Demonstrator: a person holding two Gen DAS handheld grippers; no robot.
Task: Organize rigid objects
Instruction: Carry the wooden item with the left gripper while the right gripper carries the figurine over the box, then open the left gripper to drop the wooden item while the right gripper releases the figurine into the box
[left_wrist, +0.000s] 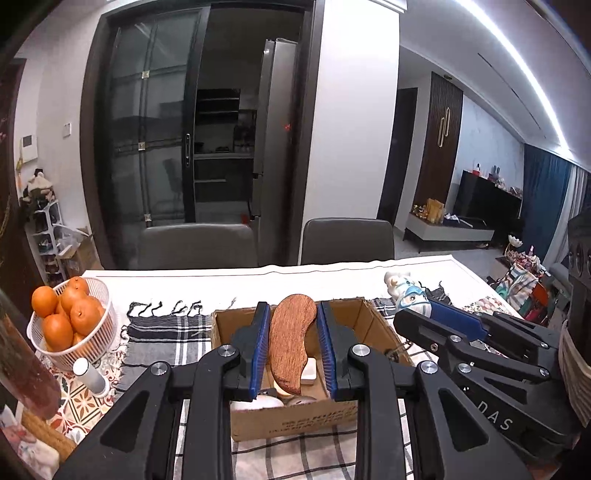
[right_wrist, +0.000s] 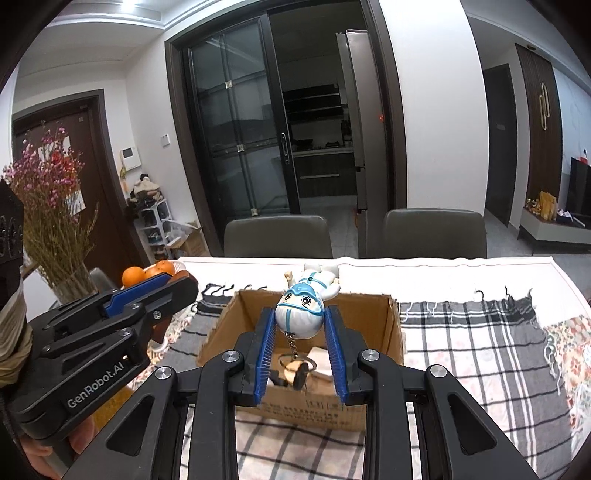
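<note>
My left gripper (left_wrist: 292, 314) is shut on a curved brown wooden piece (left_wrist: 290, 341), held upright above the open cardboard box (left_wrist: 295, 415). My right gripper (right_wrist: 300, 315) is shut on a white and blue figurine keychain (right_wrist: 300, 314); its chain and ring (right_wrist: 295, 360) dangle over the same cardboard box (right_wrist: 306, 410). Inside the box lie a white block (left_wrist: 309, 369) and other small items, partly hidden. The right gripper (left_wrist: 428, 308) shows at the right of the left wrist view, still holding the figurine (left_wrist: 404, 291). The left gripper (right_wrist: 173, 282) appears at the left of the right wrist view.
A white basket of oranges (left_wrist: 64, 321) and a small white cylinder (left_wrist: 90, 376) stand at the table's left. A vase of dried flowers (right_wrist: 55, 221) is further left. A checked cloth (right_wrist: 472, 343) covers the table. Two grey chairs (right_wrist: 277, 236) stand behind it.
</note>
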